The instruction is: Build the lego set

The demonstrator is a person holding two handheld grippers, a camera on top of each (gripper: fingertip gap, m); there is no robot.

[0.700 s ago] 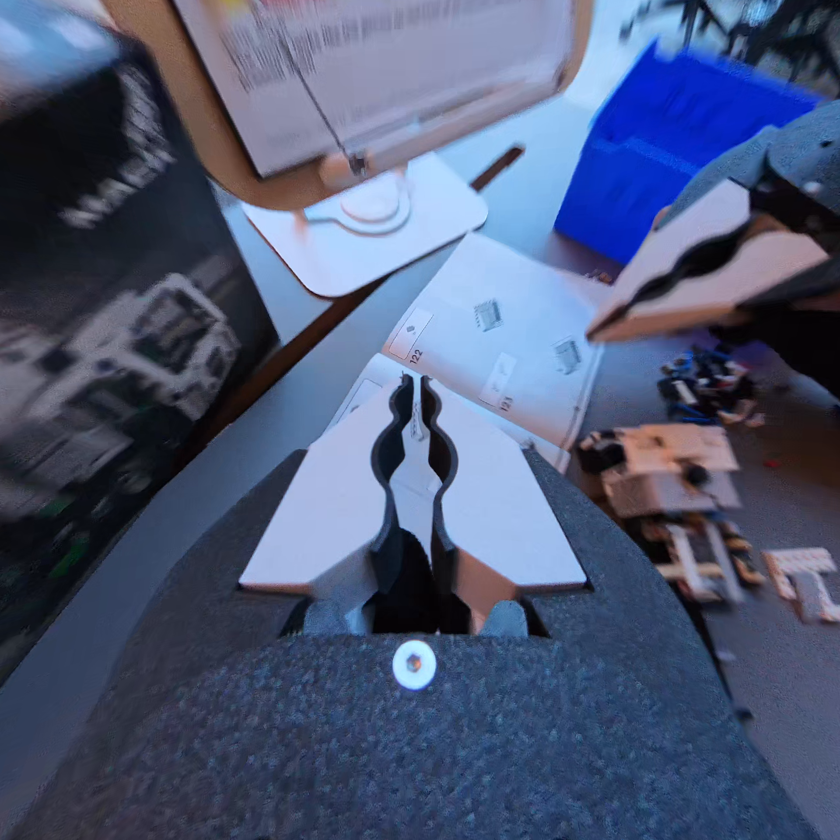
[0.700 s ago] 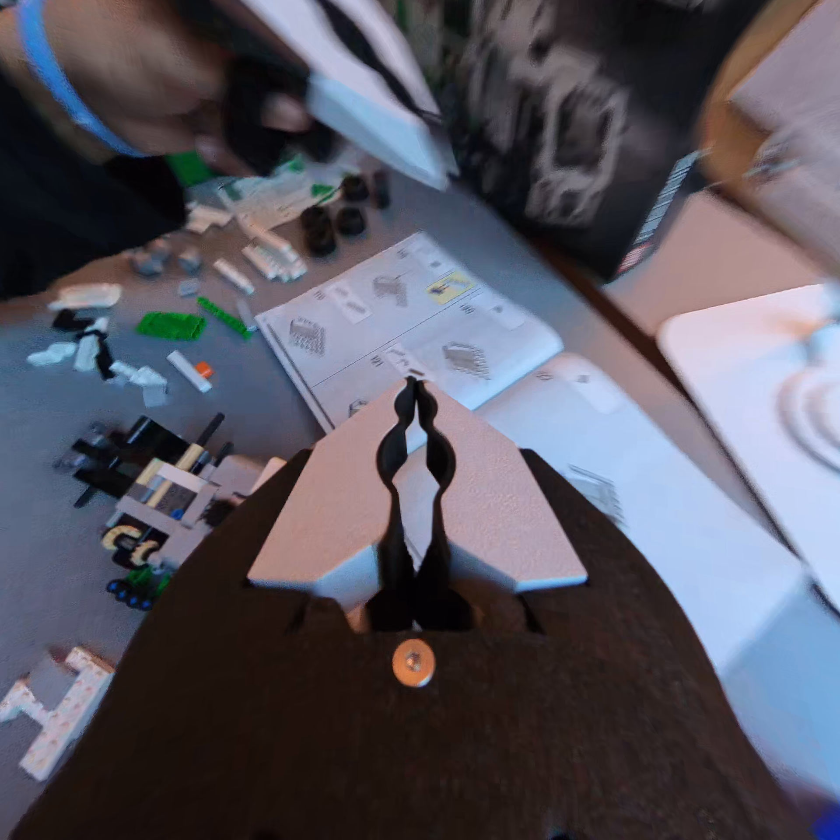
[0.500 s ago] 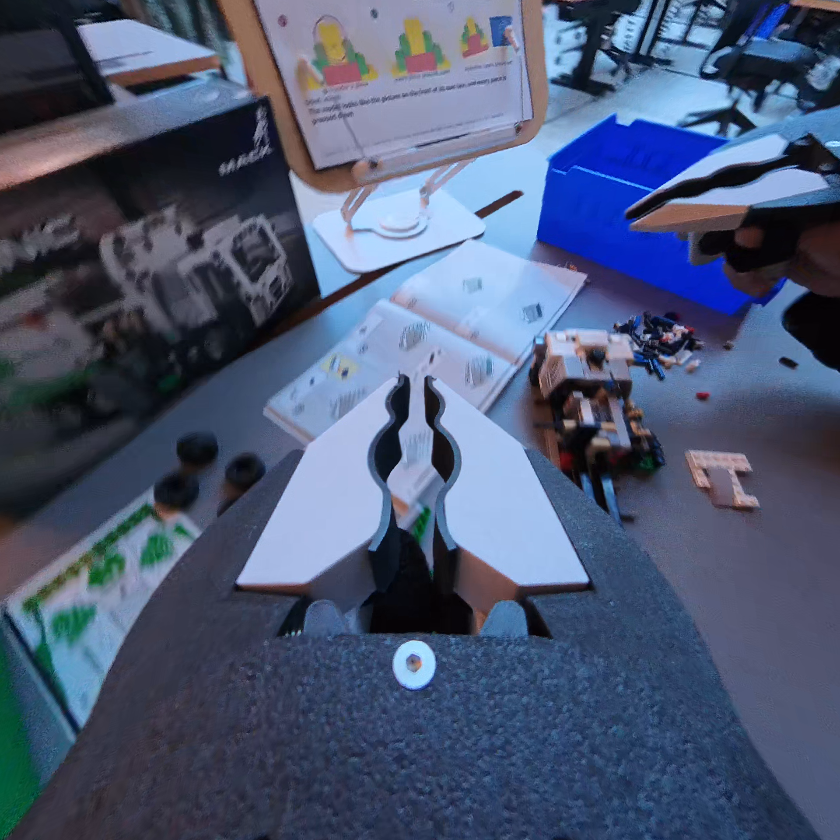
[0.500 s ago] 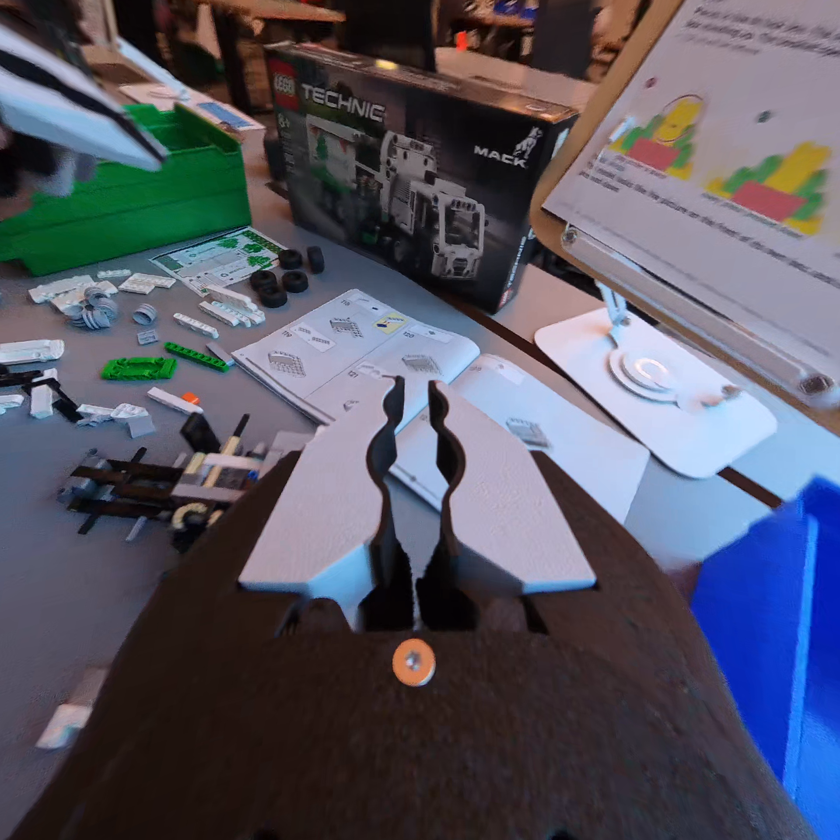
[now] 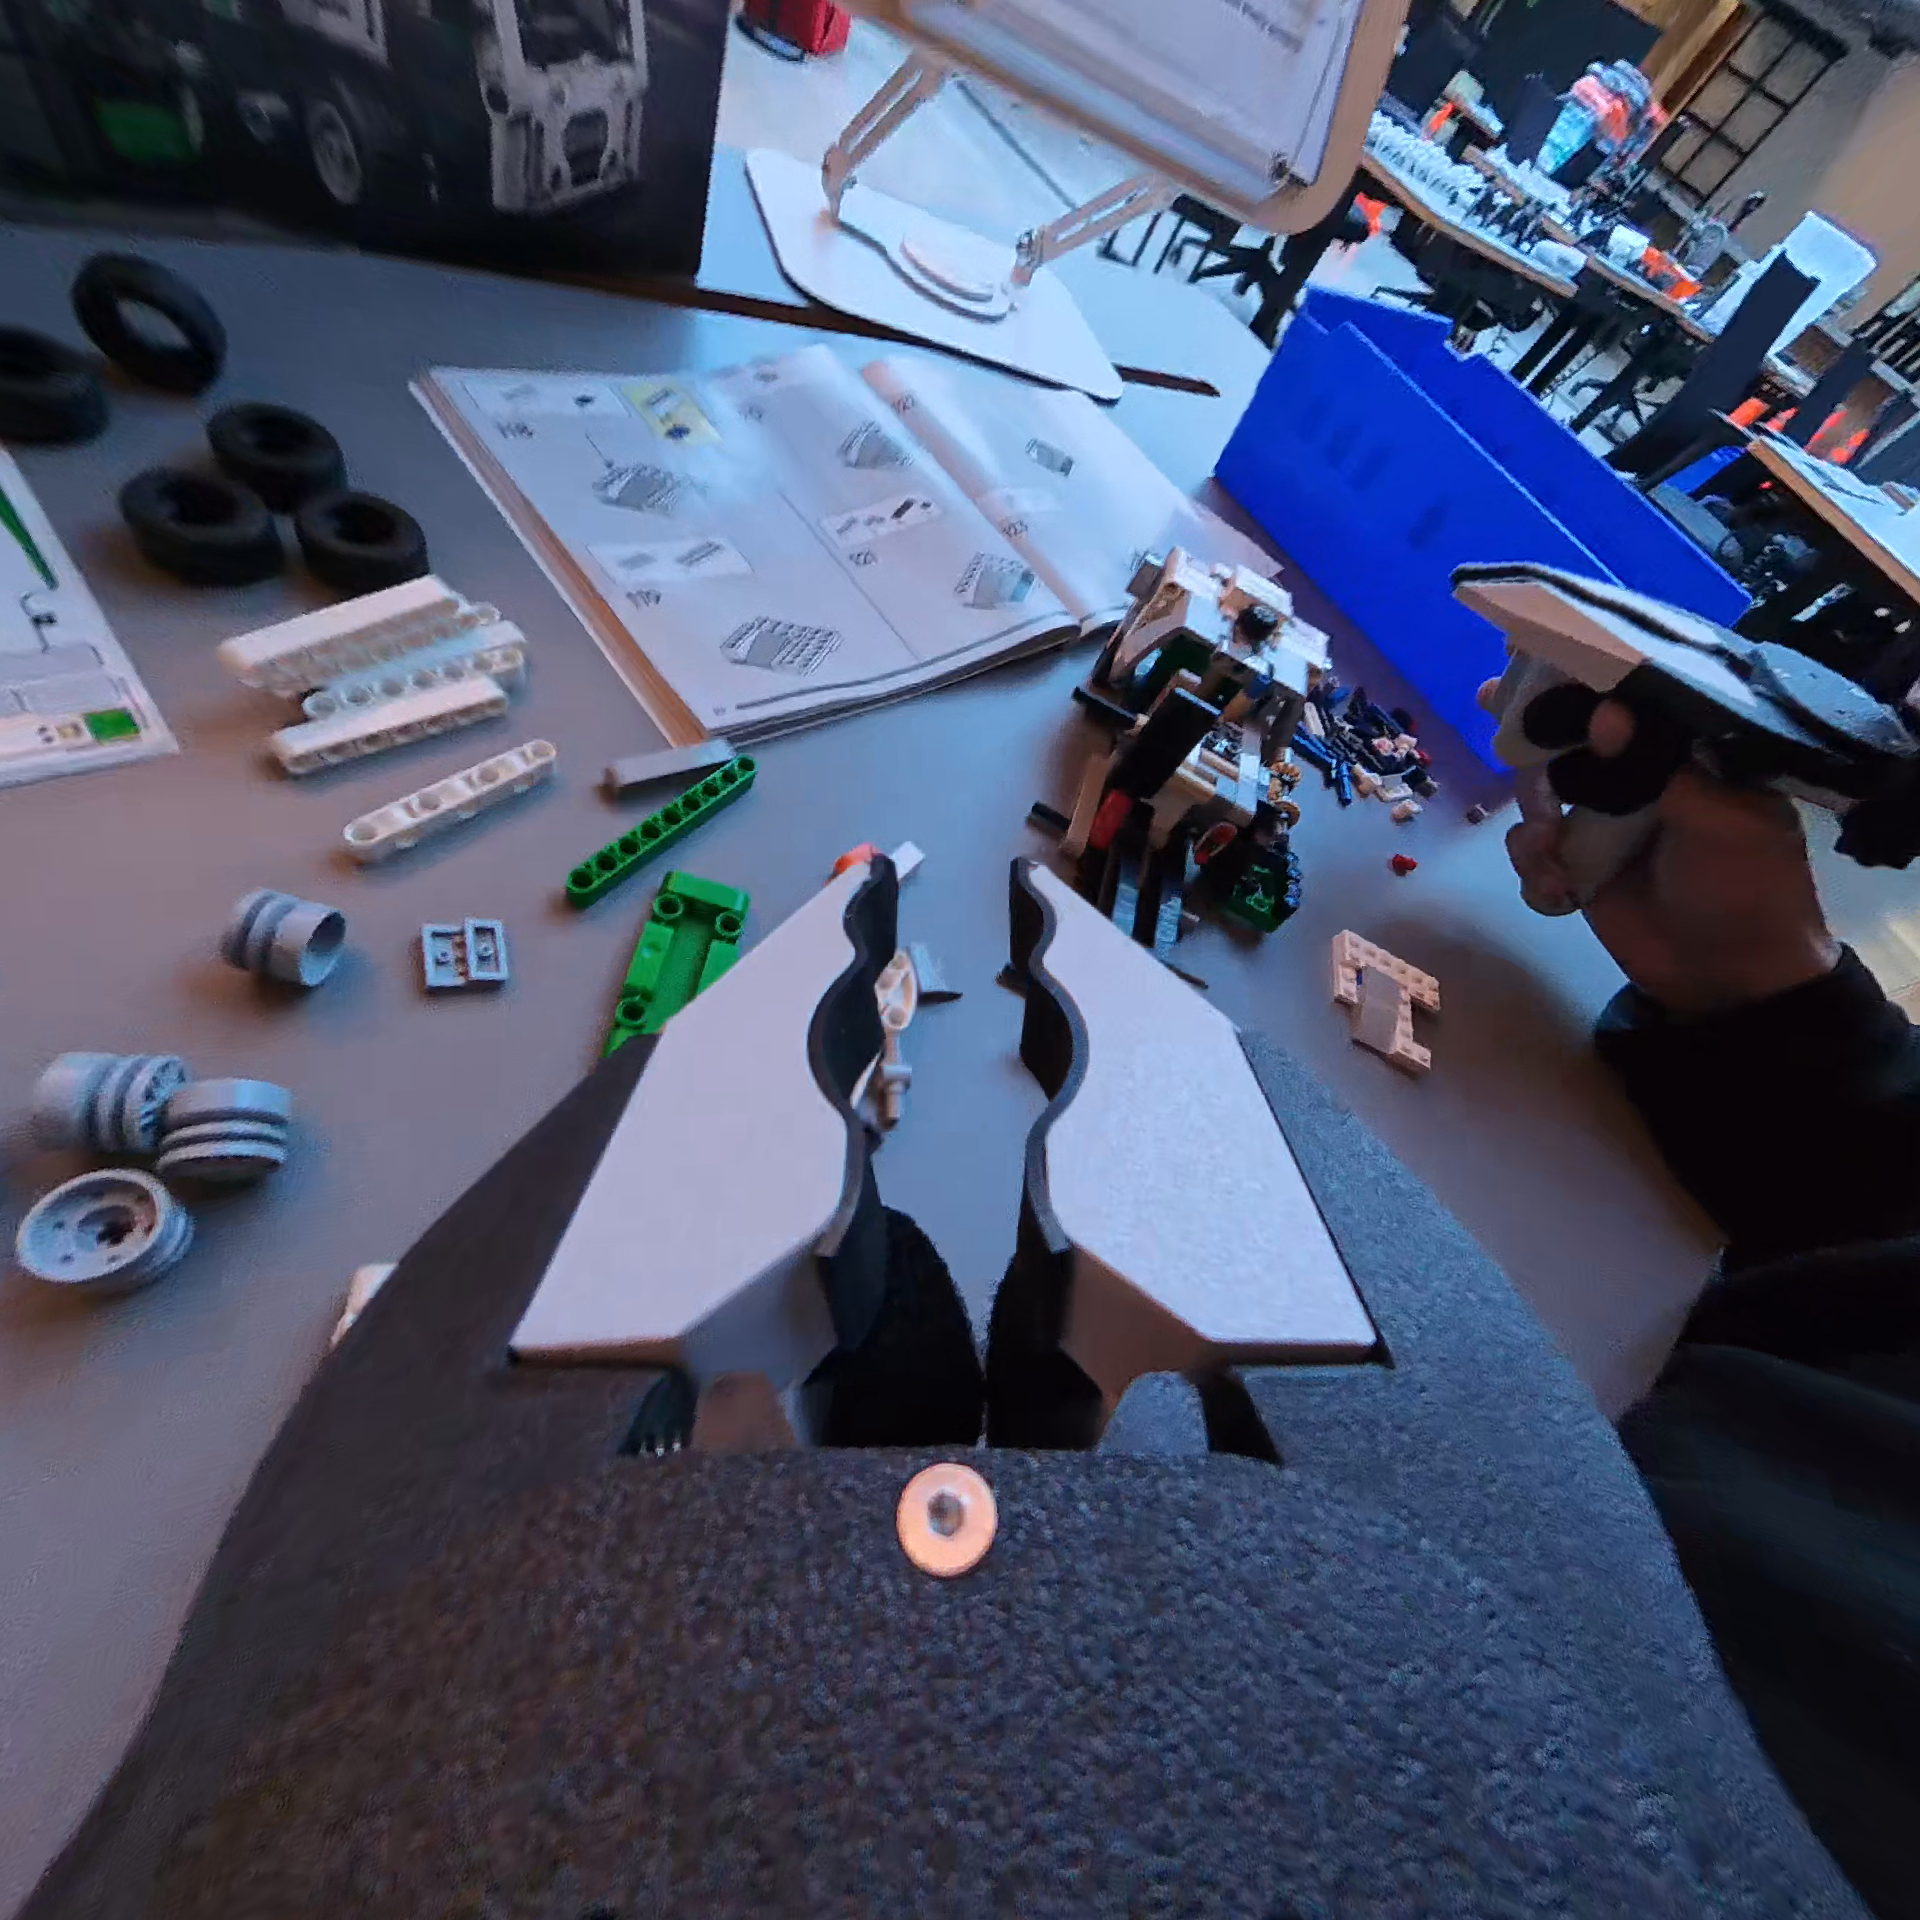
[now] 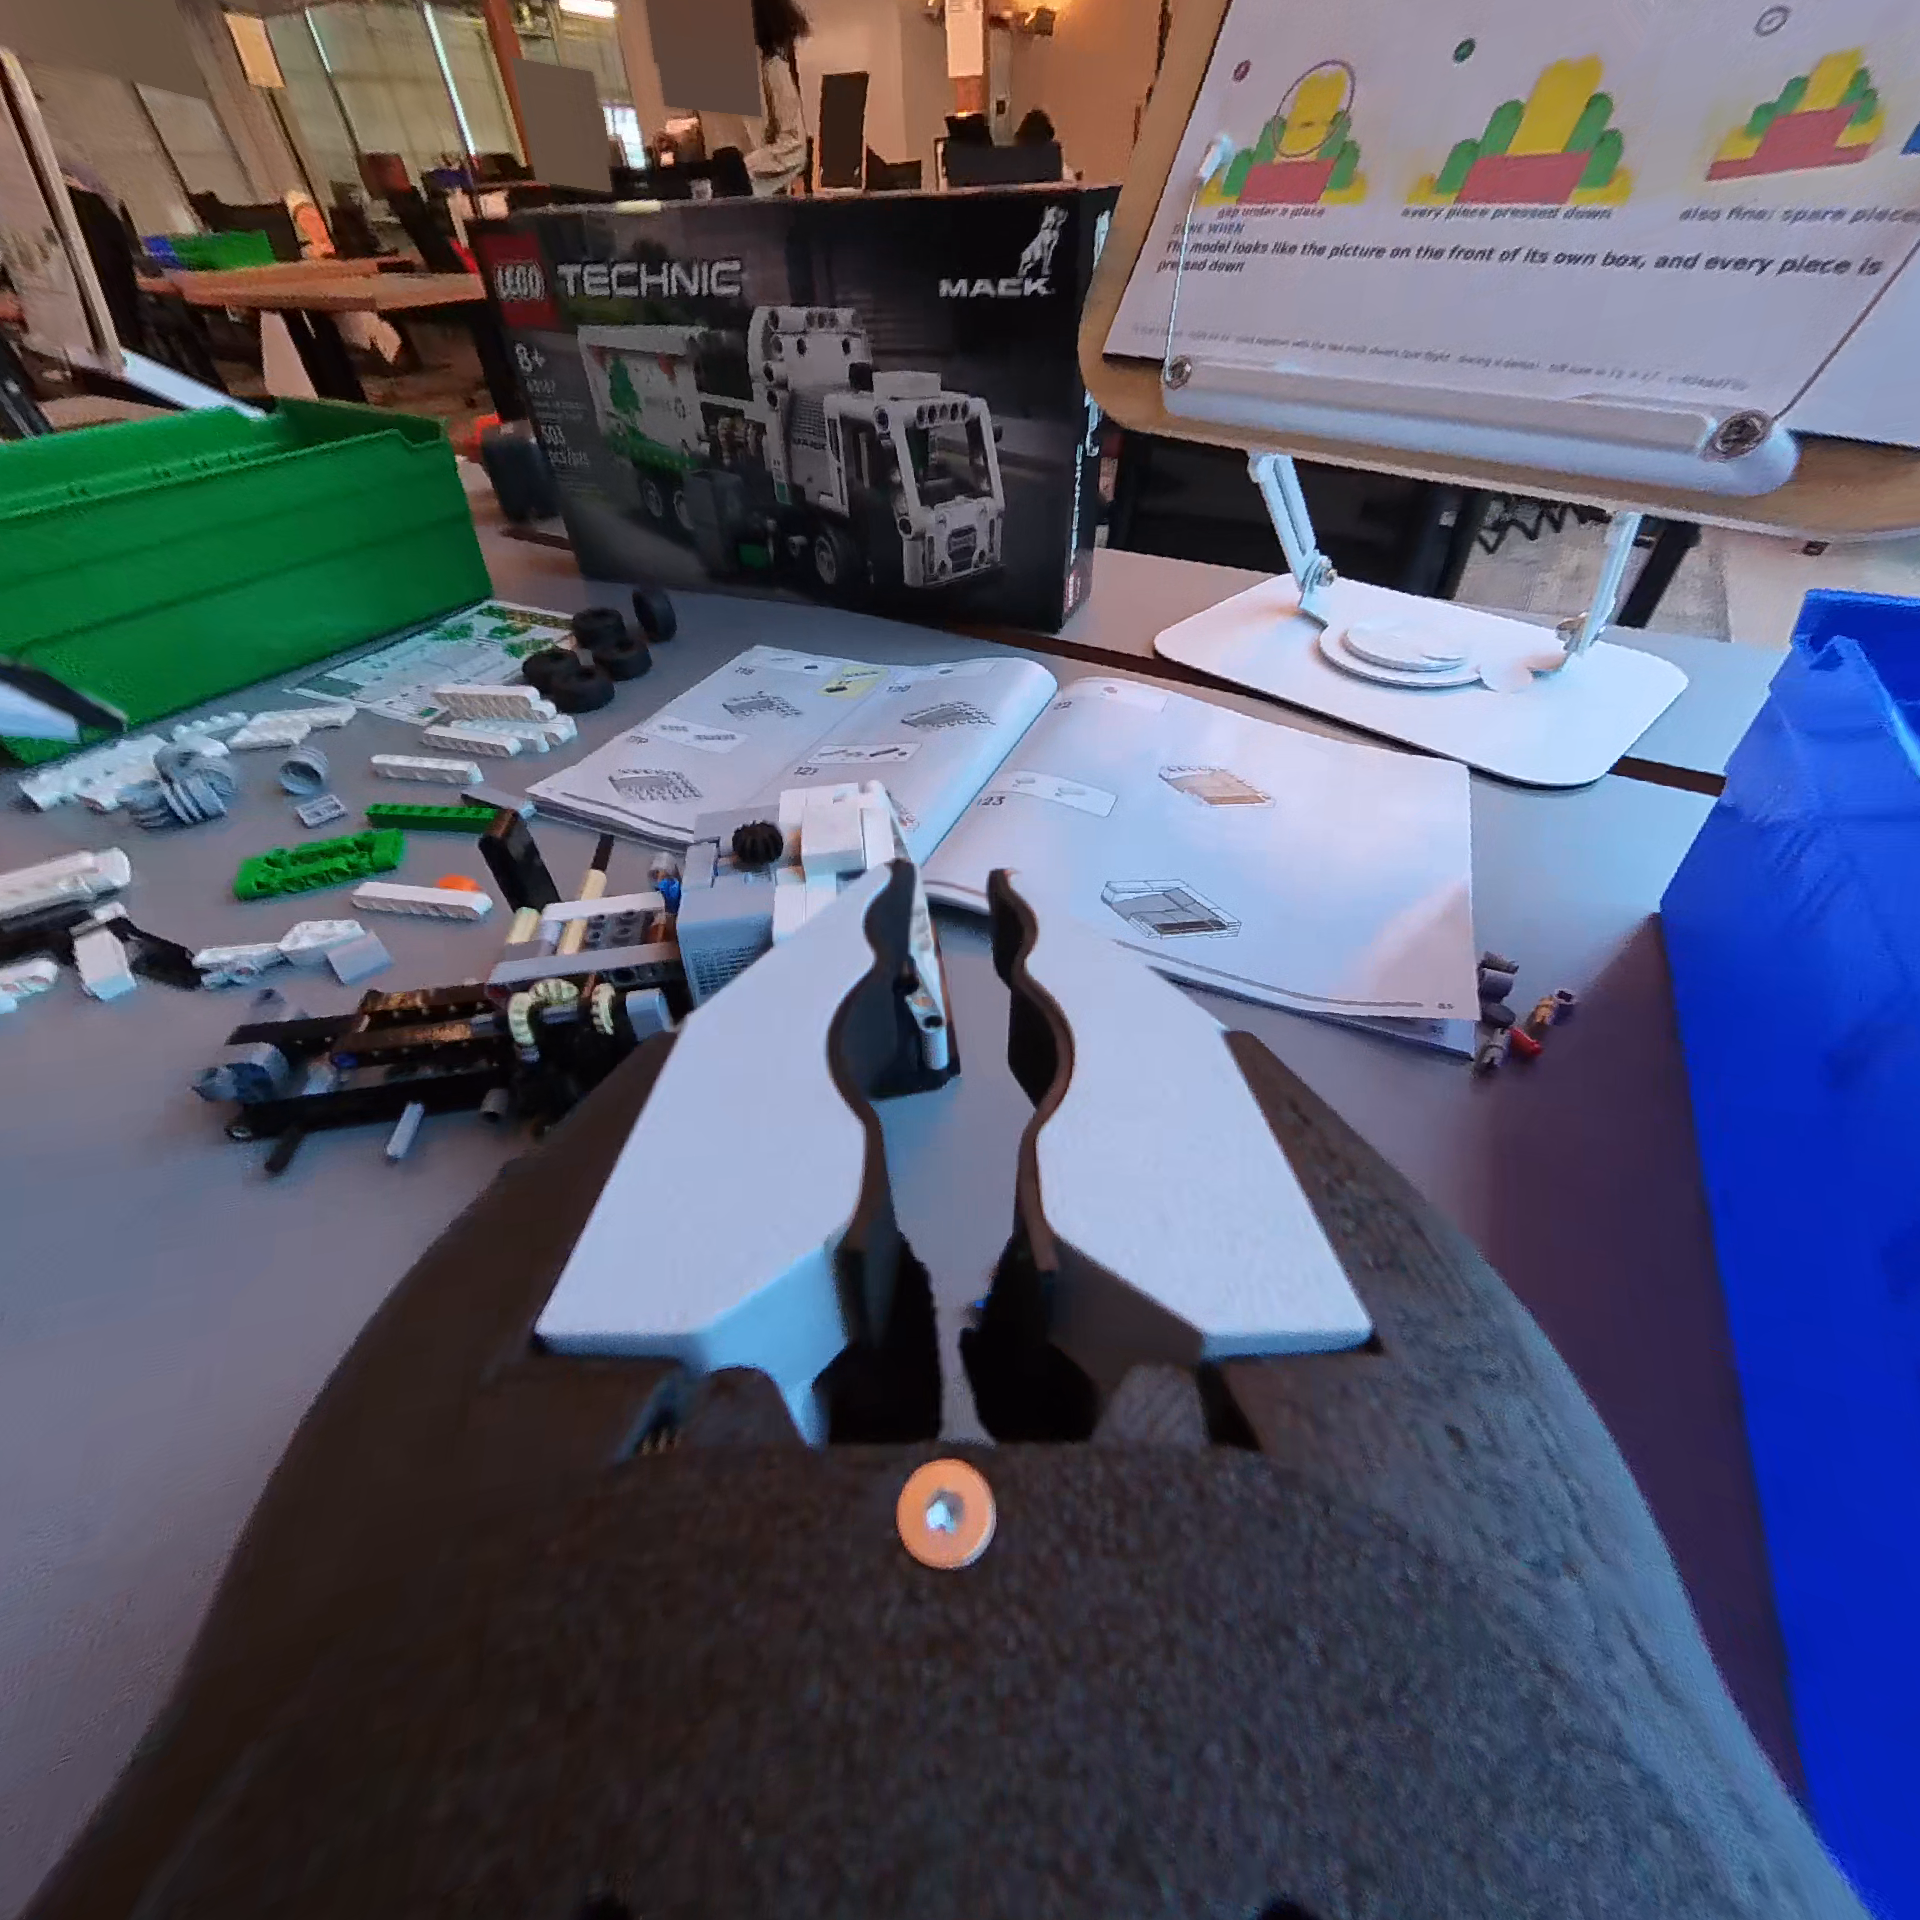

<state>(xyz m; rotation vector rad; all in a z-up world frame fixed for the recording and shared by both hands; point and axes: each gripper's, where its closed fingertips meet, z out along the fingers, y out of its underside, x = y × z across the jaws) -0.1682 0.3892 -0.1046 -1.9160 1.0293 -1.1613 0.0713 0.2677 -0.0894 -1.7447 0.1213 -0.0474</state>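
A part-built truck chassis [image 5: 1195, 727] of black, grey and white pieces lies on the grey table [image 5: 935, 790], also in the right wrist view [image 6: 582, 977]. My left gripper [image 5: 951, 883] is open and empty above the table, near a green plate [image 5: 681, 940] and a small white piece [image 5: 894, 1023]. My right gripper [image 6: 948, 894] is open and empty, just right of the chassis. It also shows in the left wrist view [image 5: 1579, 634], held by a hand. An open instruction booklet [image 6: 1195, 821] lies behind the chassis.
Loose white beams [image 5: 384, 665], black tyres [image 5: 270, 488], grey wheel hubs [image 5: 114, 1164] and a green beam [image 5: 660, 831] lie at the left. A blue bin [image 6: 1818, 1039] stands right, a green bin [image 6: 208, 551] left. The set's black box [image 6: 810, 416] and a sheet stand [image 6: 1434, 655] are behind. My left tips are roughly 8 centimeters from the green plate [image 5: 681, 940]. Seen from the right wrist view [image 6: 336, 847] as well.
Both grippers swung down toward the table and opened their jaws wider. The left one now faces the loose parts, the right one the chassis and booklet.
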